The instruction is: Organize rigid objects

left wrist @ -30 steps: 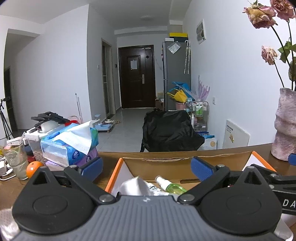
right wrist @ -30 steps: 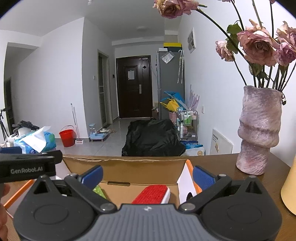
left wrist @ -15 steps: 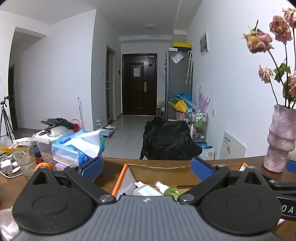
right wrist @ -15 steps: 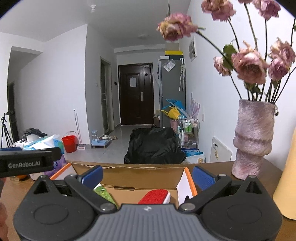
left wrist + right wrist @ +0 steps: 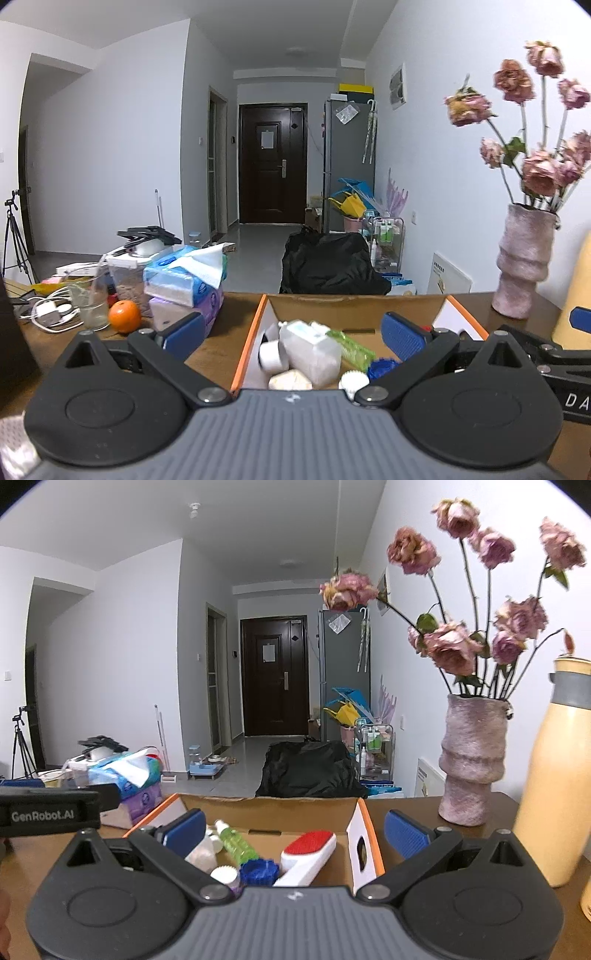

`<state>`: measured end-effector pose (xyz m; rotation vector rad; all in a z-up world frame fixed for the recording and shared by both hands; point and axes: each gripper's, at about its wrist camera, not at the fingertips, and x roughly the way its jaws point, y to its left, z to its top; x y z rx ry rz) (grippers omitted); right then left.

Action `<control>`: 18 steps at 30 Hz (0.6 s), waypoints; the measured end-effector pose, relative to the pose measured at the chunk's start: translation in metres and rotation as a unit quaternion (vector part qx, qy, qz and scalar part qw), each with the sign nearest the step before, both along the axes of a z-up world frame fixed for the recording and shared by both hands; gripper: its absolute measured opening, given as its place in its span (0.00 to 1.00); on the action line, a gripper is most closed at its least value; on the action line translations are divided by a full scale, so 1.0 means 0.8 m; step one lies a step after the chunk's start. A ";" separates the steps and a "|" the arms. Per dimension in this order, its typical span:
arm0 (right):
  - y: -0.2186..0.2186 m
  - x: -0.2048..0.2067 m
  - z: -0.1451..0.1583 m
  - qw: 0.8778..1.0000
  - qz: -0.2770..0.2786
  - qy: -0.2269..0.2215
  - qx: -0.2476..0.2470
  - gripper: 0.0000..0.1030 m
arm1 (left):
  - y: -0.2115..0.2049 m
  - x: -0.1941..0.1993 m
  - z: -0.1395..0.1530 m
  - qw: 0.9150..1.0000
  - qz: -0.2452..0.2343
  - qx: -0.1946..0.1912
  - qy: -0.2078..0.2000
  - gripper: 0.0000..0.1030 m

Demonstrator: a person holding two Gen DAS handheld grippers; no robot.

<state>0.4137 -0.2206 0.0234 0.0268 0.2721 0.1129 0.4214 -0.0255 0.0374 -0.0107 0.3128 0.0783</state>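
An open cardboard box with orange-edged flaps sits on the wooden table in front of both grippers. It holds a white bottle, a green spray bottle, a blue lid, a white ribbed cap and a red-and-white brush. My left gripper is open and empty, held before the box's left part. My right gripper is open and empty, held before the box's right part.
Tissue packs, an orange, a glass and cables lie left of the box. A pink vase with dried roses and a tall yellow bottle stand at the right.
Both grippers have drawn back and up from the box, so more of its contents and the table show. Both stay open and empty.
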 end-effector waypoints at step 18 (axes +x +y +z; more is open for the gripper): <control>-0.007 -0.249 0.017 1.000 0.000 -0.012 -0.020 1.00 | -0.008 -0.254 0.001 1.000 -0.019 0.007 0.008 1.00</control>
